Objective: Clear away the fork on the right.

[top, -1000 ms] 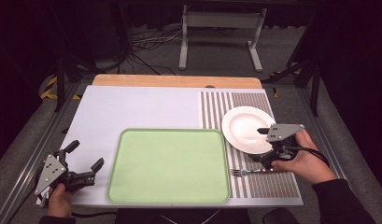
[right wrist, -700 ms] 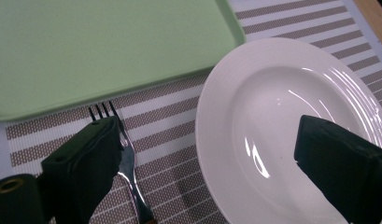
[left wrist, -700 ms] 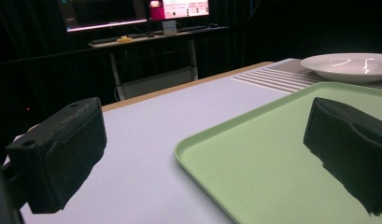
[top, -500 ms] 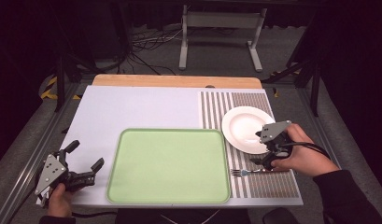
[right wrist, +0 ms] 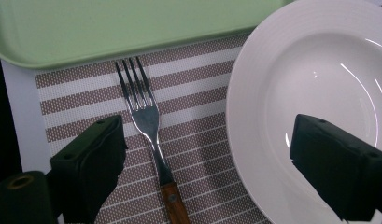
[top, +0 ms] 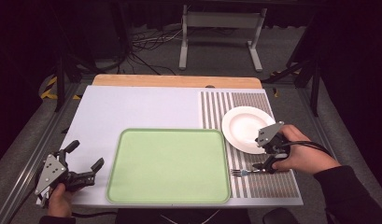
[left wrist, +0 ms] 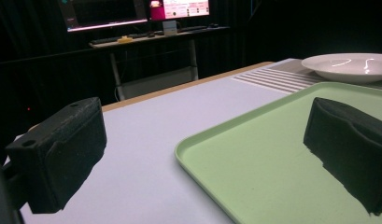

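Right gripper (right wrist: 207, 168): jaws wide, above fork (right wrist: 149, 135) | left gripper (top: 81, 163): wide, idle | risk: far jaw clips plate (right wrist: 319, 84), skews fork.

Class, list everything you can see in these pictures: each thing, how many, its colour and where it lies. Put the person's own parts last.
Tray: 1, pale green, front middle of table.
Plate: 1, white, on striped mat, right of tray.
Fork: 1, steel with wooden handle, on mat, tines toward tray.
Striped mat: 1, brown and white, right side.
Table: 1, white top, wooden far edge.
Left gripper: 1, black jaws open, front left corner.
Right gripper: 1, jaws open, over fork.
Hands: 2, holding grippers.
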Demonstrator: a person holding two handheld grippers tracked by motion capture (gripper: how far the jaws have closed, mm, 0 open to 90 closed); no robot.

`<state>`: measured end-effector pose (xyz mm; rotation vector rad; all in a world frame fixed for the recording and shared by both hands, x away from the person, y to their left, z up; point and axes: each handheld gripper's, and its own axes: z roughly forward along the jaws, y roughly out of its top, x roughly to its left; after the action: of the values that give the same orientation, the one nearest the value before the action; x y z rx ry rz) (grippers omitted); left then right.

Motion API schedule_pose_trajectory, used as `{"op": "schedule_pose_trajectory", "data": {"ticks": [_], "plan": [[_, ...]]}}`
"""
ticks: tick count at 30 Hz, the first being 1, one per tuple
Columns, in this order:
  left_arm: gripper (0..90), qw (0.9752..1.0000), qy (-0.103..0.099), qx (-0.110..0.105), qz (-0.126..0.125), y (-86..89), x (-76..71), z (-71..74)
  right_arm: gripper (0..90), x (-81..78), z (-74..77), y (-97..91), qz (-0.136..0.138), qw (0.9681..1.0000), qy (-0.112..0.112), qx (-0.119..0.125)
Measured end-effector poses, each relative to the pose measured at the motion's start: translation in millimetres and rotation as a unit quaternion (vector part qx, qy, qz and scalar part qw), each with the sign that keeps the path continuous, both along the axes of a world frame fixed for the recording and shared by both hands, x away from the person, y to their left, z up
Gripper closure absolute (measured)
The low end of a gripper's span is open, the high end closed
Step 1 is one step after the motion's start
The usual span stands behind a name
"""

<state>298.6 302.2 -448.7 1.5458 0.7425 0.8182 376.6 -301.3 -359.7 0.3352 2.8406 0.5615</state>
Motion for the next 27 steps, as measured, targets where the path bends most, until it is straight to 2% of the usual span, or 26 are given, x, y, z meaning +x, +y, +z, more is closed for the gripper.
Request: {"op": "schedule_pose_trajectory", "data": {"ticks": [3, 8, 11, 16, 22, 27], "plan": [[0.0, 1.0000, 0.000, 0.000, 0.000, 0.2, 0.0, 0.0, 13.0, -0.2, -3.2, 0.3, 0.006, 1.0000, 0.007, -0.003], [0.0, 1.0000, 0.000, 0.000, 0.000, 0.1, 0.1, 0.0, 20.7, -3.1, -17.2, 0.3, 0.030, 0.9987, 0.032, -0.026], [0.0, 1.0000, 0.000, 0.000, 0.001, 0.1, -0.1, 0.0, 24.5, -3.4, -22.6, -0.5, 0.031, 0.9977, 0.045, -0.039], [0.0, 1.0000, 0.001, 0.001, 0.000, 0.1, 0.0, 0.0, 31.0, -3.2, -31.7, -1.7, 0.043, 0.9946, 0.065, -0.069], [0.0, 1.0000, 0.000, 0.000, 0.001, 0.2, 0.0, 0.0, 34.5, -2.2, -39.1, -2.5, 0.052, 0.9912, 0.079, -0.093], [0.0, 1.0000, 0.001, 0.001, 0.000, 0.1, -0.1, 0.0, 36.4, -2.0, -45.6, -2.3, 0.059, 0.9871, 0.094, -0.116]]}}
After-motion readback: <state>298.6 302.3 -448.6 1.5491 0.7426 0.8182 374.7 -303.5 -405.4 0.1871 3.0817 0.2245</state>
